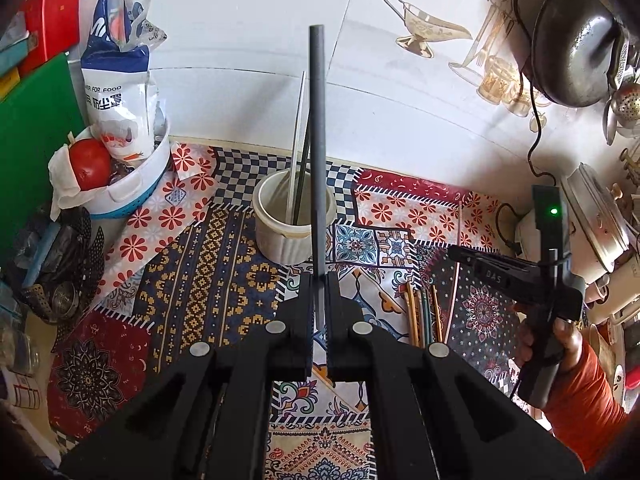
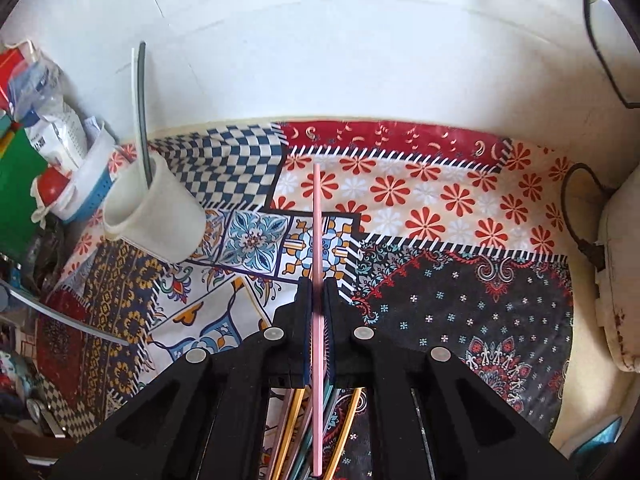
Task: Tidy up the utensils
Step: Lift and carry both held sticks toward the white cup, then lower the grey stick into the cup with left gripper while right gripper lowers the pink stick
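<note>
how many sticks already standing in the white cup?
2: a white stick and a dark stick, both leaning in the white cup toward its back. The grey stick crossing in front is held in the left gripper, not in the cup.

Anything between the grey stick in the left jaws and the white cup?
Nothing visible blocks it. The grey stick stands upright in the left gripper, just before the white cup, whose mouth is open beside two sticks already inside.

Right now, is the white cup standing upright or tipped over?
Upright. In the left wrist view the white cup stands on its base on the patterned cloth, mouth facing up, with two thin sticks leaning inside it.
</note>
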Demonstrator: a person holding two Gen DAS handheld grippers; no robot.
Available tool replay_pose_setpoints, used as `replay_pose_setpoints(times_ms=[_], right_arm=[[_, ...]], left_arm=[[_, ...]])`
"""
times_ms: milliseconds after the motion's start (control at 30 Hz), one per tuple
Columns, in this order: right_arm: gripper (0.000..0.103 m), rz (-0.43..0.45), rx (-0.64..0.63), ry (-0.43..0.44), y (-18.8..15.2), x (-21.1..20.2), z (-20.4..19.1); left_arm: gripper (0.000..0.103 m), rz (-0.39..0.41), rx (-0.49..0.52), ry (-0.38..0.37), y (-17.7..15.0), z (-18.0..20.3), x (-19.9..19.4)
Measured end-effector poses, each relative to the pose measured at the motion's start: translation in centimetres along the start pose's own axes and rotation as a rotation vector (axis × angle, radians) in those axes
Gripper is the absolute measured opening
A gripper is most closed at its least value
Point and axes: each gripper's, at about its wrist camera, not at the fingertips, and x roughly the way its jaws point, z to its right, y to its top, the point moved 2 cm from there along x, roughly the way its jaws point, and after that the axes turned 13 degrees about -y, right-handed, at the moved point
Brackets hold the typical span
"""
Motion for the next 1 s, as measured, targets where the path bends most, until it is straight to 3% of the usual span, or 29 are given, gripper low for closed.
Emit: replay_pose_setpoints(times_ms=[500,1000], right_arm=[[0.005,0.238,0.034,0.077,4.9,-7.7,-0.6],[0.005,0.367,-0.045,0.187,10.4,-11.0,-6.2]], left_arm=[[0.003,0.109,0.031,-0.01,2.6,1.2,-3.3],[0.003,0.196,0.039,0.033,7.8,-0.8,-3.8]])
